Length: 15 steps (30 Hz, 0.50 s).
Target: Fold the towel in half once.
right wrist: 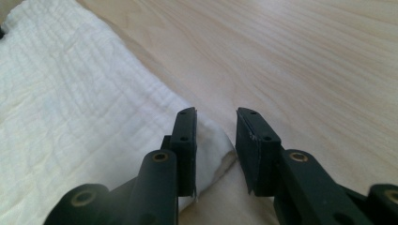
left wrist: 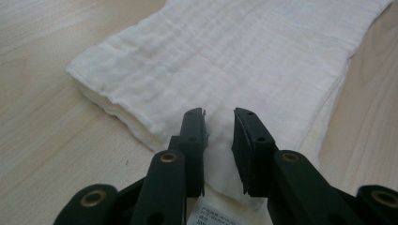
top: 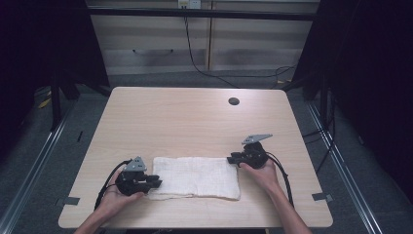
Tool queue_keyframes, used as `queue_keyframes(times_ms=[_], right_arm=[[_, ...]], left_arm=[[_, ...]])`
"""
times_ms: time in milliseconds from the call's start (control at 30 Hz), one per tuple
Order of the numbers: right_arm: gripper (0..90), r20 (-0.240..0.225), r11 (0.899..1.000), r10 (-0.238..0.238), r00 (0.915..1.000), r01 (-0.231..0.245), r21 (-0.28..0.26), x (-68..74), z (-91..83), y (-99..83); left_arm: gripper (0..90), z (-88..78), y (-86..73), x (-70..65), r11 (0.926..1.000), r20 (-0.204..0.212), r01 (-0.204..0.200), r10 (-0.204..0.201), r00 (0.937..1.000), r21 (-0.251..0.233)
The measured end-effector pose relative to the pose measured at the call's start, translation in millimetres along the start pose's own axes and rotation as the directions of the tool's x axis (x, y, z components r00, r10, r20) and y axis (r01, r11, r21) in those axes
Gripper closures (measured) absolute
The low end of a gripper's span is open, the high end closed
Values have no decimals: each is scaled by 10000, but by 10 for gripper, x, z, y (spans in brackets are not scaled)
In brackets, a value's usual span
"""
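**Folded cloth: both tools set at opposite ends, no grip yet**

Scene: a white folded cloth (top: 196, 177) lies flat on the near half of the counter (top: 185, 117), long axis running left to right. It looks already doubled at least once; the left gripper view shows stacked layers along the edge (left wrist: 112, 105) and a small sewn label (left wrist: 213, 216) at the near end under the tool.

Left tool (top: 152, 181): at the cloth's left end, near corner, low over the fabric. Jaws partly apart, with a clear gap between the pads. Cloth lies beneath and between them, but the pads are not pressing on it. Nothing held.

Right tool (top: 234, 159): at the cloth's right end, far corner. Jaws likewise partly apart. In the right gripper view the corner of the cloth (right wrist: 213, 150) lies just inside the gap, against the left jaw; the right jaw stands over bare counter. No pinch, as far as I can judge.

Step in hand (judgement): positioning for a grasp at both ends, most likely ahead of another fold or a lift.

Next move calls for:
- closing each tool on all layers at its corner, not the top layer alone;
- right tool a little further onto the cloth first, since it has only the tip of the corner;
- lifting both ends together, so the stack does not shear.

Risk: a shallow pinch at the right corner could slip out on lifting.
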State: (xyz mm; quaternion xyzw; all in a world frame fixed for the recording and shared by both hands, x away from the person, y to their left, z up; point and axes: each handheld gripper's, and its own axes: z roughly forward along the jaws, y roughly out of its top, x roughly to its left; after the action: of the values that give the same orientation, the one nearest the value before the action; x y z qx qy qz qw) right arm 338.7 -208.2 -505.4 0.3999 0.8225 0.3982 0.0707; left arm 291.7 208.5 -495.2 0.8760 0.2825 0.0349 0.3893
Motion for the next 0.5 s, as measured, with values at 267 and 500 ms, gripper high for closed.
queue_keyframes(times_ms=[267,500], right_arm=[[857,-5,10000,69,10000,-69,30,-3,30,2],[873,-16,9998,199,9998,-199,75,-9,34,15]], left_arm=[[697,-45,350,291,9976,-616,211,-252,9978,-664],[569,225,374,514,9954,-808,895,-920,9925,-339]])
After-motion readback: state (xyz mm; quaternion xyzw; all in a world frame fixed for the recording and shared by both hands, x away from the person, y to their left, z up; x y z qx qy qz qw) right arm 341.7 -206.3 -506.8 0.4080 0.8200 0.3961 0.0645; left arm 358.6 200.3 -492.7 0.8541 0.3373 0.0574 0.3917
